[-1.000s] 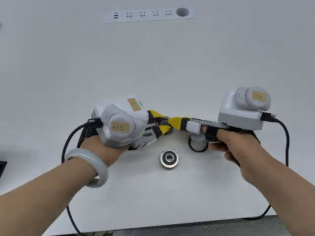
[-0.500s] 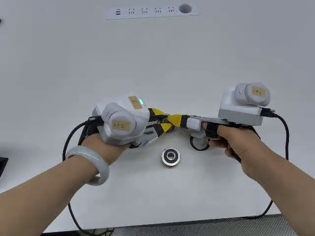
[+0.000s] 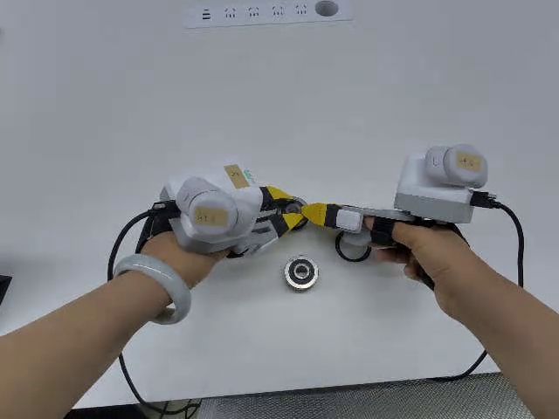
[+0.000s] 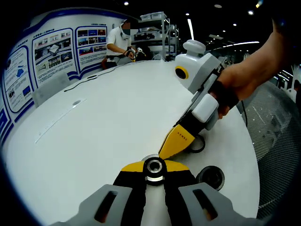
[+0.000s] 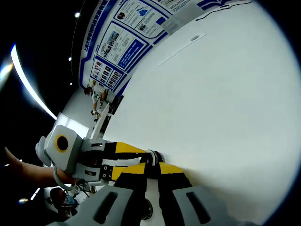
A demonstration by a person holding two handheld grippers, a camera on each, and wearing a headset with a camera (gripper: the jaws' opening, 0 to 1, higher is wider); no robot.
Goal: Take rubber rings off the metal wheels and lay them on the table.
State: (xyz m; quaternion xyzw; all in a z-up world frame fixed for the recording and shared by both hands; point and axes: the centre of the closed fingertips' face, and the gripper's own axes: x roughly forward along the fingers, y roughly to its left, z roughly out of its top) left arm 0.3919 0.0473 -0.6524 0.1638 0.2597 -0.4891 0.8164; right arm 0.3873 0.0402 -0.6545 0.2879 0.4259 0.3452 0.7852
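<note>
One wheel steadied, its ring pinched

We kept the metal wheel (image 4: 154, 166) clamped in the left gripper (image 3: 290, 209) above the table (image 3: 393, 105) to steady it. The right gripper (image 3: 310, 212), jaws pressed together, seemingly nipped its rubber ring, while a loose ring (image 3: 351, 259) and second wheel (image 3: 300, 272) lay beneath.

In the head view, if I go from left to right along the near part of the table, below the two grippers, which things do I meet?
Bracelet → loose metal wheel → rubber ring → right hand
</note>
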